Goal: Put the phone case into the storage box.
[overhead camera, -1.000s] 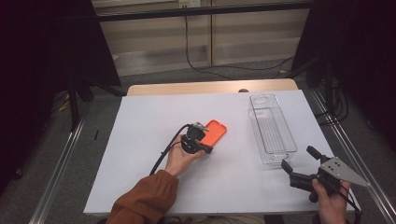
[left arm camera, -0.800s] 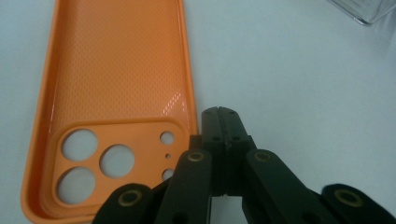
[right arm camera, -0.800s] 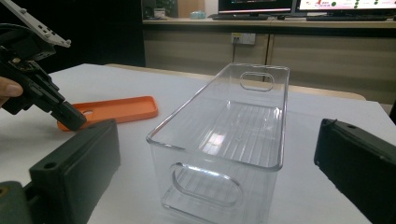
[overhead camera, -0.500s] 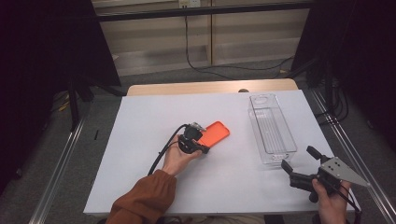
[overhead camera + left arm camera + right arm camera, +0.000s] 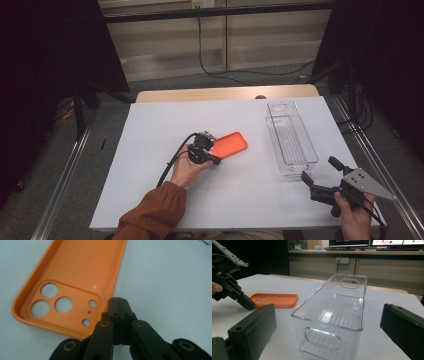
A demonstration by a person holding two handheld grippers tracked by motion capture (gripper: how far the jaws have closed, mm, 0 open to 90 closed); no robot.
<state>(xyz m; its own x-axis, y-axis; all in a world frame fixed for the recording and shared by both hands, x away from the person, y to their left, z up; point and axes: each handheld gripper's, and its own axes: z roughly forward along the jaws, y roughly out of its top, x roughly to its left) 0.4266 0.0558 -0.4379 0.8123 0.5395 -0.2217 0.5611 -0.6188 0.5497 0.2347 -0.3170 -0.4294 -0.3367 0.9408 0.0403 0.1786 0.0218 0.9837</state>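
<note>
An orange phone case (image 5: 230, 145) lies open side up on the white table (image 5: 150, 130), well to the left of the clear plastic bin (image 5: 291, 137). The left gripper (image 5: 119, 302) sits at the case's camera-cutout corner, its jaws pressed together with nothing between them. The right gripper (image 5: 320, 175) hovers just short of the bin's near end, jaws spread wide and empty.

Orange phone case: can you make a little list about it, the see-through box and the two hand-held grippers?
orange phone case: lies flat on the white table, inside facing up, camera holes near the left gripper
left hand-held gripper: jaws shut, tips at the case's edge, nothing between them
clear box: empty, right of the case
right hand-held gripper: jaws open, pointing at the box, holding nothing
</note>
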